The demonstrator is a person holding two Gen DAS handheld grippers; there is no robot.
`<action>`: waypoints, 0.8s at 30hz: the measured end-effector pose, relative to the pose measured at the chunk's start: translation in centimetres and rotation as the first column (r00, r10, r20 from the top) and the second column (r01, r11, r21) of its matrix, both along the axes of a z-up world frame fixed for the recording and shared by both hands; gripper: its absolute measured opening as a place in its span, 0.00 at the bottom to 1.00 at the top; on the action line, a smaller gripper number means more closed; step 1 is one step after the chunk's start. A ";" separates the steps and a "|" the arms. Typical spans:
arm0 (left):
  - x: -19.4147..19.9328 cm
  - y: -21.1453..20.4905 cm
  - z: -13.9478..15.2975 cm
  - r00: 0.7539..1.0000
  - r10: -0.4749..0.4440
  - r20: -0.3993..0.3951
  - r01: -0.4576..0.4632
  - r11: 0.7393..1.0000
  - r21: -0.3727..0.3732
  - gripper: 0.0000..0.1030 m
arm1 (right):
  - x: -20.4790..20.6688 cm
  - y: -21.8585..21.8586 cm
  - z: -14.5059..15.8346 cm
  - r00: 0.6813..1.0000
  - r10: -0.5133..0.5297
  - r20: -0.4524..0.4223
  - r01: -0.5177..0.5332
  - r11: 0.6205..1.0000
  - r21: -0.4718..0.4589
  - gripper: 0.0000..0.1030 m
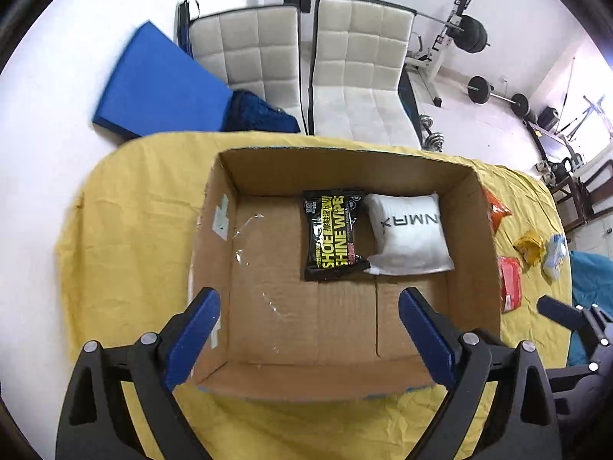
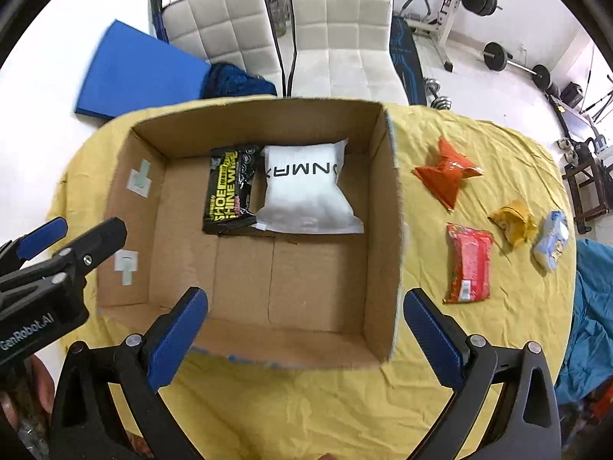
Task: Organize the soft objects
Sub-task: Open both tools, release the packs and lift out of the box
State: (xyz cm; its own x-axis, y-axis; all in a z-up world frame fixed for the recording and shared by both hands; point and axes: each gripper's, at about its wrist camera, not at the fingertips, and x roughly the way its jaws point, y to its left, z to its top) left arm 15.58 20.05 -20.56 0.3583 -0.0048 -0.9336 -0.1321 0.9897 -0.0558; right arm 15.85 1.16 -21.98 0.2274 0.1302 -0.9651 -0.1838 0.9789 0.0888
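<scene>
An open cardboard box (image 1: 475,230) (image 2: 387,207) stands on the yellow-covered table. Inside at the back lie a black "Shoe Shine Wipes" pack (image 1: 331,237) (image 2: 230,191) and a white soft pack (image 1: 408,234) (image 2: 306,191), side by side. On the cloth right of the box lie an orange pouch (image 2: 446,176), a red packet (image 2: 469,264) (image 1: 511,283), a yellow pouch (image 2: 513,222) (image 1: 528,247) and a pale blue pouch (image 2: 551,239) (image 1: 553,255). My left gripper (image 1: 308,329) is open and empty over the box's near edge. My right gripper (image 2: 304,329) is open and empty over the near right part.
Two white padded chairs (image 2: 341,27) stand behind the table, with a blue mat (image 2: 138,73) on the floor at left. Weight equipment (image 2: 475,0) fills the back right. A teal cloth (image 2: 594,306) sits at the table's right edge.
</scene>
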 end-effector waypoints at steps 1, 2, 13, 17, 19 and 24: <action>-0.3 -0.1 0.3 1.000 -0.001 0.005 0.001 1.000 0.007 0.93 | -0.5 -0.3 0.6 1.000 -0.005 0.008 0.005 1.000 0.008 1.00; -1.0 -0.1 1.0 1.000 -0.003 0.013 0.003 1.000 0.009 0.93 | -1.0 -0.6 1.2 1.000 -0.010 0.017 0.009 1.000 0.017 1.00; -5.3 -2.1 6.2 0.995 -0.029 0.095 0.025 0.998 0.049 0.93 | -6.2 -3.3 6.4 0.996 -0.018 0.092 0.013 0.998 0.055 1.00; -6.2 -2.7 7.5 0.994 -0.018 0.109 0.013 0.999 0.044 0.93 | -7.0 -4.1 7.4 0.995 -0.008 0.095 0.000 0.997 0.082 1.00; -6.6 -3.1 8.0 0.993 -0.009 0.119 0.004 0.999 0.045 0.93 | -7.2 -4.6 7.9 0.995 -0.006 0.100 -0.004 0.995 0.102 1.00; -7.0 -4.4 8.9 0.992 0.018 0.122 -0.022 0.999 0.029 0.93 | -7.2 -7.0 8.6 0.995 -0.010 0.099 -0.004 0.990 0.142 1.00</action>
State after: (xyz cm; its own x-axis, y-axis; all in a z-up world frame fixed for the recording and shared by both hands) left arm 8.60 15.70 -11.67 0.4688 0.0306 -0.8828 -0.1457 0.9884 -0.0431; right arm 8.64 -5.89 -13.36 0.3216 0.2635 -0.9095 -0.1960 0.9582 0.2083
